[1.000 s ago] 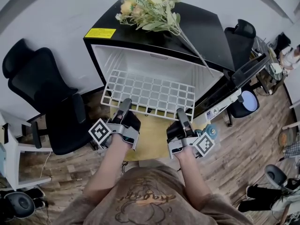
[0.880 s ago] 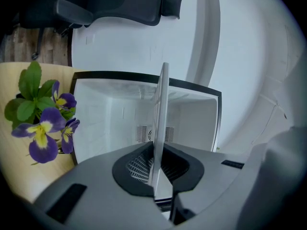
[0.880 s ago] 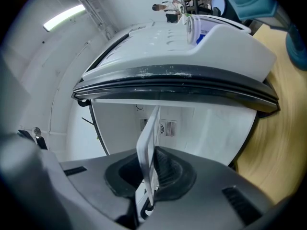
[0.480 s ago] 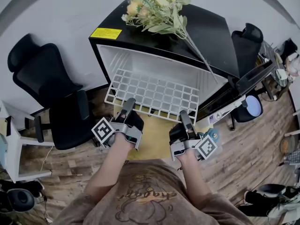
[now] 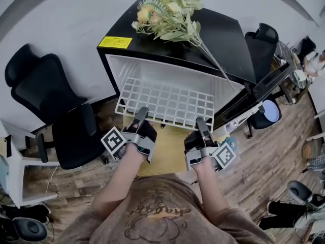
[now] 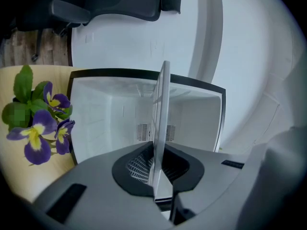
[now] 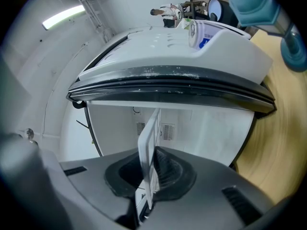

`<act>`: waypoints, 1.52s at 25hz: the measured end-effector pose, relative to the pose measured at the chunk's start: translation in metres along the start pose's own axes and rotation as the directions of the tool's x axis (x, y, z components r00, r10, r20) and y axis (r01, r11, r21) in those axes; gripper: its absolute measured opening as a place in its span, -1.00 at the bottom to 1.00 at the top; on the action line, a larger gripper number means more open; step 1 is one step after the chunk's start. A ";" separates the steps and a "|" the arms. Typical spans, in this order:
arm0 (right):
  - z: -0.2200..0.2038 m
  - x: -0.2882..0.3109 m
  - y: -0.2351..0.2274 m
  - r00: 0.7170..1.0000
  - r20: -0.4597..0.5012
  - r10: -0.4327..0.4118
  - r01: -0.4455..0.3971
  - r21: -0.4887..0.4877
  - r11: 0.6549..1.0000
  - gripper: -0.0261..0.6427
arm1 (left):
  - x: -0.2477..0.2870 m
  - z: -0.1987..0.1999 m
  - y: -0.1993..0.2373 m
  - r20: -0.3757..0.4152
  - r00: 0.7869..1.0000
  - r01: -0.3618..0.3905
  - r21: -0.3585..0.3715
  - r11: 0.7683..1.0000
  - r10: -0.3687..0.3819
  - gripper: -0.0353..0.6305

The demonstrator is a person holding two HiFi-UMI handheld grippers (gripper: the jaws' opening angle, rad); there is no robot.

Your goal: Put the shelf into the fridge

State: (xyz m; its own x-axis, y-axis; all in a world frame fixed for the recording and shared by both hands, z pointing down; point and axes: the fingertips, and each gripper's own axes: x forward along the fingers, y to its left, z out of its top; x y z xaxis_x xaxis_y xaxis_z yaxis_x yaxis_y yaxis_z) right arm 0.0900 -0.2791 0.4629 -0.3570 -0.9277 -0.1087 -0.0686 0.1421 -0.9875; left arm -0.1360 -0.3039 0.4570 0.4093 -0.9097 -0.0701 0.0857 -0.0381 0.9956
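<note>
The white wire shelf (image 5: pixel 165 101) lies level at the open front of the black fridge (image 5: pixel 228 34). Its near edge hangs out in front of the fridge, and how far its far edge reaches inside is not clear. The left gripper (image 5: pixel 141 114) pinches that near edge toward the fridge's left side, its ribbed pads pressed onto the thin frame. The right gripper (image 5: pixel 201 123) is clamped on the same edge toward the fridge's right side, where the door (image 5: pixel 269 78) stands swung open. A bunch of flowers (image 5: pixel 170 11) lies on top of the fridge, and a black office chair (image 5: pixel 45 95) stands to its left.
</note>
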 end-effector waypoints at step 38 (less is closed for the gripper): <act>0.008 0.008 -0.005 0.999 0.011 -0.053 0.053 0.012 0.999 -0.86 | 0.017 0.009 0.001 -0.017 1.000 -0.004 0.016 1.000 0.004 -0.75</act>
State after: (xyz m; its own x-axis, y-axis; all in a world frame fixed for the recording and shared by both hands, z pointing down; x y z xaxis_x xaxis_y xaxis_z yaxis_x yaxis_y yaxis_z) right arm 0.0947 -0.2897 0.4660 -0.3423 -0.9378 -0.0575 -0.0765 0.0888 -0.9931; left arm -0.1372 -0.3231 0.4574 0.4249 -0.9028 -0.0670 0.0698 -0.0412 0.9967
